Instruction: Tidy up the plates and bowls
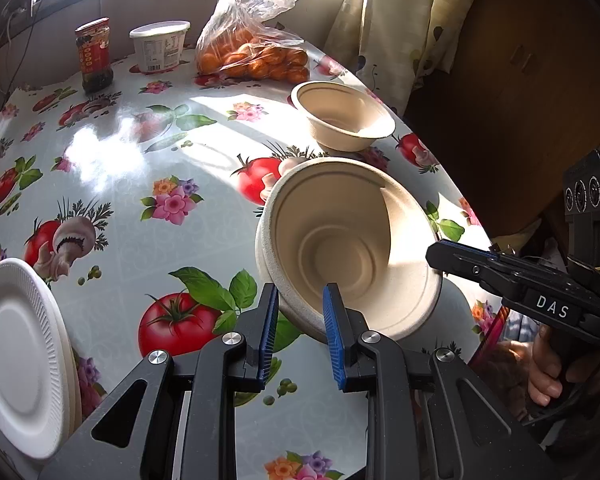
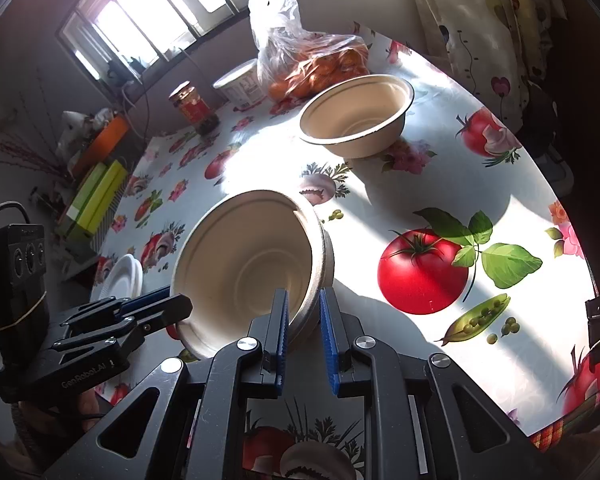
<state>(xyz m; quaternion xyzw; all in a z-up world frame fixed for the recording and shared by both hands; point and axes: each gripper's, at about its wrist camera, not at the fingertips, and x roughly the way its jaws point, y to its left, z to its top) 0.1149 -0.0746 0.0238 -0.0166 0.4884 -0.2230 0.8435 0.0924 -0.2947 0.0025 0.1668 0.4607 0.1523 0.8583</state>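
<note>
A stack of tan paper bowls (image 1: 340, 240) is held tilted above the table, and it also shows in the right wrist view (image 2: 252, 264). My left gripper (image 1: 300, 300) is shut on its near rim. My right gripper (image 2: 303, 304) is shut on the opposite rim; it appears in the left wrist view (image 1: 444, 256) at the bowls' right edge. A second tan bowl (image 1: 342, 114) stands upright on the table further back, also in the right wrist view (image 2: 356, 114). White foam plates (image 1: 20, 364) lie stacked at the table's left edge.
A floral oilcloth covers the round table (image 1: 140, 208). At the back stand a red-labelled jar (image 1: 94, 54), a white tub (image 1: 160, 46) and a plastic bag of oranges (image 1: 256, 56). A curtain (image 1: 396, 12) hangs at the right. Green boxes (image 2: 96, 196) sit beyond the table.
</note>
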